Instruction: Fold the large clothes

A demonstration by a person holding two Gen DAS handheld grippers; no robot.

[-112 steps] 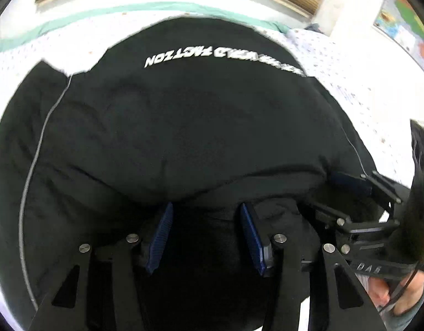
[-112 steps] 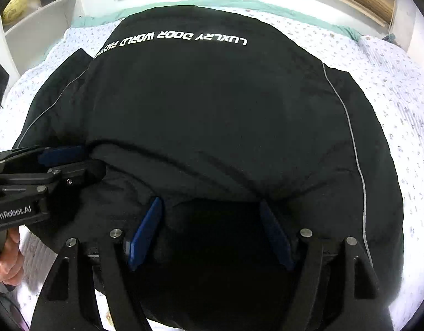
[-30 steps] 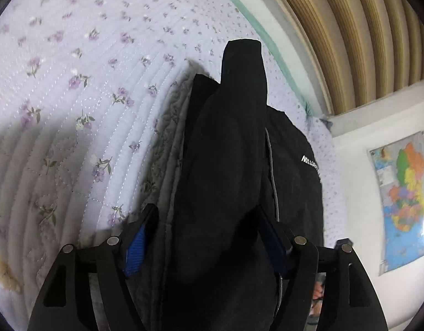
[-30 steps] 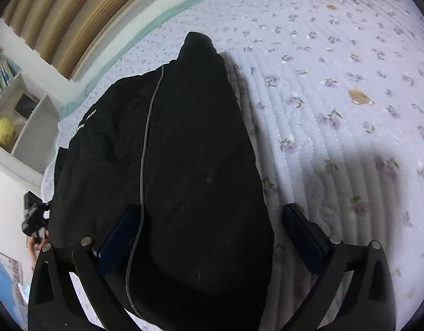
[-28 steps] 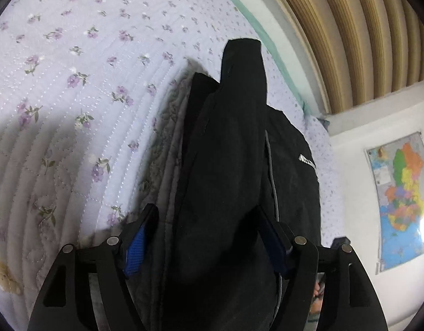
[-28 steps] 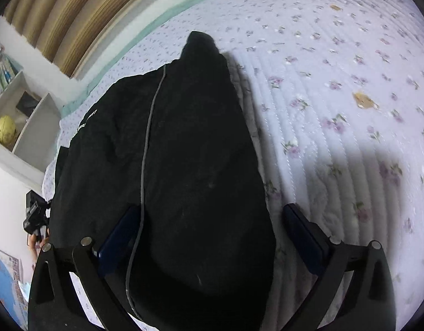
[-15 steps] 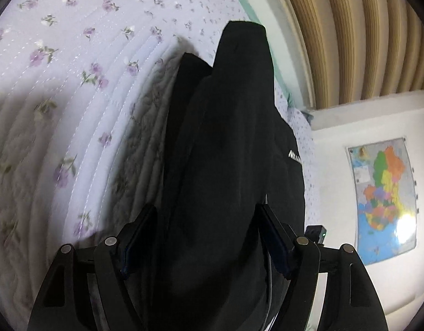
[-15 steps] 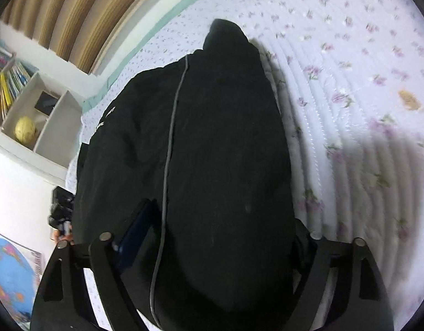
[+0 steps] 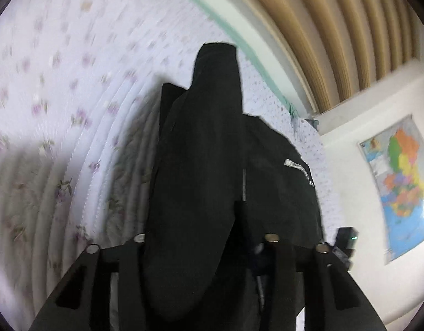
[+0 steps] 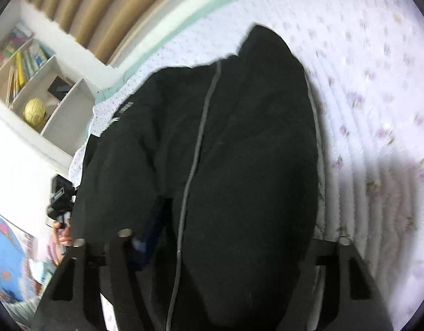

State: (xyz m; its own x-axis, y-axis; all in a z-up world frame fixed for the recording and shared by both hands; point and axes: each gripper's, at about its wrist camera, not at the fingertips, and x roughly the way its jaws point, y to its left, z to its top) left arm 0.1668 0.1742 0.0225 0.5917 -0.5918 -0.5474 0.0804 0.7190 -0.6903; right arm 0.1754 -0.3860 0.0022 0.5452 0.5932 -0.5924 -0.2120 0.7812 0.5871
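Observation:
A large black jacket [image 9: 206,165] with grey piping and white lettering lies on a floral quilted bed [image 9: 60,96]. My left gripper [image 9: 192,237] is shut on one black sleeve, which runs forward between its fingers. In the right wrist view the jacket [image 10: 239,151] fills the middle. My right gripper [image 10: 228,245] is shut on the other sleeve; the cloth hides its pads. The left gripper shows at the left edge of the right wrist view [image 10: 59,195], and the right gripper at the right of the left wrist view [image 9: 344,241].
A wooden slatted headboard [image 9: 336,27] and a green bed edge run along the far side. A wall map [image 9: 399,182] hangs at the right. A white shelf [image 10: 46,96] with books and a yellow ball stands left of the bed. The quilt [image 10: 377,96] spreads to the right.
Both grippers have closed from wide open onto the sleeves and lifted them. Both views are blurred by motion. Before that both moved from the jacket's hem out to the sleeves.

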